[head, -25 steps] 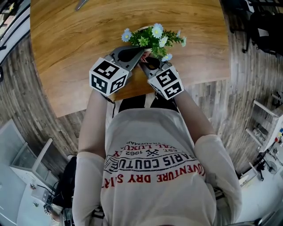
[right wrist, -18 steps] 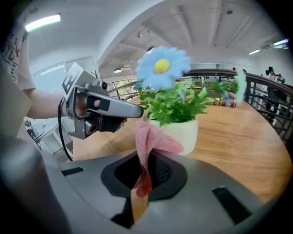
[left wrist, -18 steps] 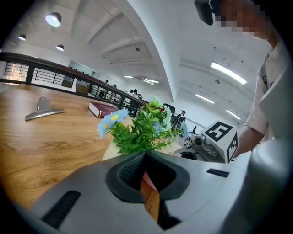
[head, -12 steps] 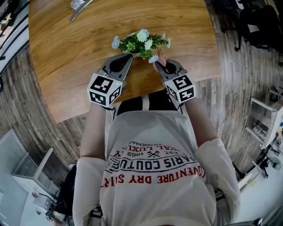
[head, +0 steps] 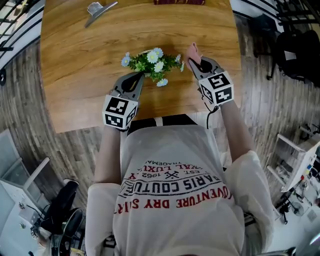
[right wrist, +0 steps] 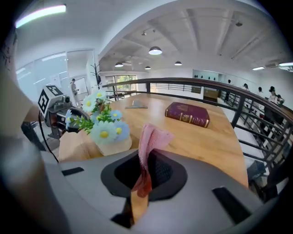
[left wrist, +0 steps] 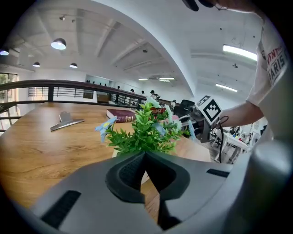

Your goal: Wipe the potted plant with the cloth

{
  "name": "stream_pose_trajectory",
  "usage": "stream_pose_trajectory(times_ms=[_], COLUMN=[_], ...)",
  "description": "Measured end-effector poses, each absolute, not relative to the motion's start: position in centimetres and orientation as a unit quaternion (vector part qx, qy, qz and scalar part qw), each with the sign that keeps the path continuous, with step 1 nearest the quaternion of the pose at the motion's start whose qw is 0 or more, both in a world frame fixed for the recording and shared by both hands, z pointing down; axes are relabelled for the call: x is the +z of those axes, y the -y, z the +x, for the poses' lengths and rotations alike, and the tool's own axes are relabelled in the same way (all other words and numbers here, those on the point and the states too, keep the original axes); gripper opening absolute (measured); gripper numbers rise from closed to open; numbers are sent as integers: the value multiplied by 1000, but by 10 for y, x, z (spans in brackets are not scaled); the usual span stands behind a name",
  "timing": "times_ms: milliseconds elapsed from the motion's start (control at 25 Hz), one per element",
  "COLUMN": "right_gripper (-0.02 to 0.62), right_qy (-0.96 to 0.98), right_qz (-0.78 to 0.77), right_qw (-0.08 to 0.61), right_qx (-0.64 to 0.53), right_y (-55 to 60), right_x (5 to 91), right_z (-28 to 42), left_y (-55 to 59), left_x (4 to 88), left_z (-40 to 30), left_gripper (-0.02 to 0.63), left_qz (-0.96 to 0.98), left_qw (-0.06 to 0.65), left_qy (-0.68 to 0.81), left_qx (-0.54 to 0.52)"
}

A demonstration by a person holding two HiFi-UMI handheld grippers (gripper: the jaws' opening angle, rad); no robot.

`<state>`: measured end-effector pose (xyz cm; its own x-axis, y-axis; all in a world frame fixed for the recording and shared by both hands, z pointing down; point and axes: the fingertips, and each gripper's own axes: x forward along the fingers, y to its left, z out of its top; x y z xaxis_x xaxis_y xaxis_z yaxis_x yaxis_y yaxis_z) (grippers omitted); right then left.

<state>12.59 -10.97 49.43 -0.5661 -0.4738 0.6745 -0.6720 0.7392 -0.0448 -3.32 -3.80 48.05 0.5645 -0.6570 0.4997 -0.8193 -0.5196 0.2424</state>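
The potted plant (head: 150,62), green sprigs with pale blue and white daisies in a cream pot (right wrist: 112,146), stands near the front edge of the wooden table (head: 75,75). My left gripper (head: 141,75) is shut with nothing between its jaws, its tip just short of the foliage (left wrist: 144,130) on the near left. My right gripper (head: 193,59) is off to the plant's right, apart from it, shut on a pink cloth (right wrist: 150,139) that sticks up from the jaws (head: 191,49). The plant (right wrist: 101,121) lies to its left.
A metal clip (head: 98,8) lies at the table's far left. A dark red book (right wrist: 187,114) rests at the far edge. A railing (right wrist: 238,98) runs behind the table. The table's front edge is close under both grippers.
My right gripper has swung to the right, away from the plant, carrying the pink cloth. The left gripper stays by the plant's near left side, still shut.
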Motion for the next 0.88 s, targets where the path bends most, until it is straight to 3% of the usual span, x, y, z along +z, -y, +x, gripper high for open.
stream_pose_trajectory(times_ms=[360,880], right_gripper=[38,38], right_qy=[902,906], right_qz=[164,-1], right_qw=[380,384], right_qx=[125,180], right_y=[175,150], right_x=[505,525], right_z=[61,-9], left_y=[51,48], left_x=[488,482], left_z=[-37,-37], left_gripper=[15,15], left_qz=[806,791], left_qw=[263,257], left_qy=[505,526], left_qx=[160,176])
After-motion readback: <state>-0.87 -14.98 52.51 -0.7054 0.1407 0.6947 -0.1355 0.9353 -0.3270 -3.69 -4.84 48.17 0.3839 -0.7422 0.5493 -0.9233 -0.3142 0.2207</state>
